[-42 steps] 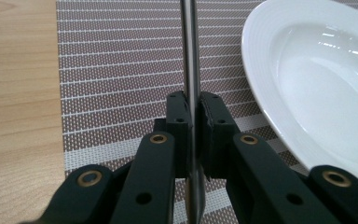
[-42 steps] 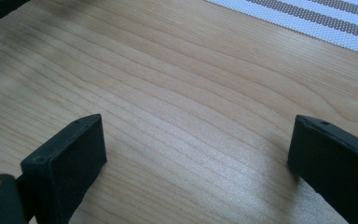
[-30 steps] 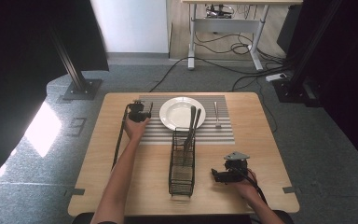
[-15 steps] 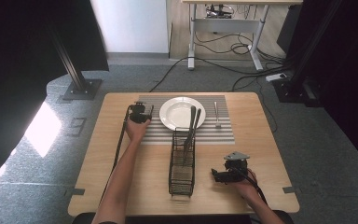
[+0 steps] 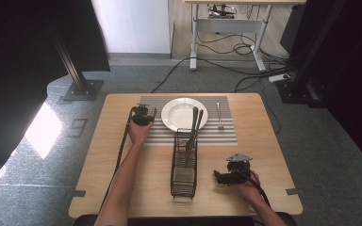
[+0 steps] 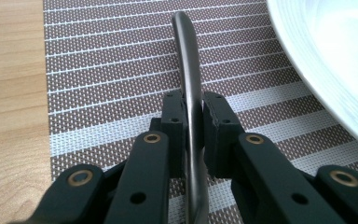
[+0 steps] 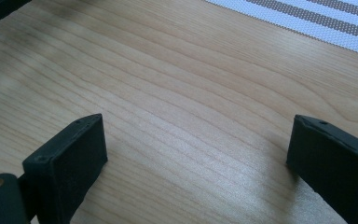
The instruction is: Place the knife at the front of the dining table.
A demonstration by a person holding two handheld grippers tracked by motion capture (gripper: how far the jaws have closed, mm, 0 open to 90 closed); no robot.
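Note:
My left gripper [image 5: 142, 115] hovers low over the striped placemat [image 5: 160, 134], just left of the white plate [image 5: 176, 117]. A dark metal utensil handle [image 6: 189, 88] runs between its jaws and lies along the placemat [image 6: 107, 70], its far tip resting on the weave. The jaws have just been opening; a thin gap shows beside the handle, so the pads [image 6: 219, 121] no longer press on it. The plate's rim [image 6: 317, 79] curves past on the right. My right gripper [image 5: 221, 177] rests near the table's front right, its jaws [image 7: 196, 163] wide apart over bare wood with nothing between them.
A black wire caddy [image 5: 184, 165] stands in the middle of the table with two dark utensils [image 5: 194, 123] leaning out toward the plate. A fork [image 5: 219, 115] lies on the placemat right of the plate. Cables trail from both grippers.

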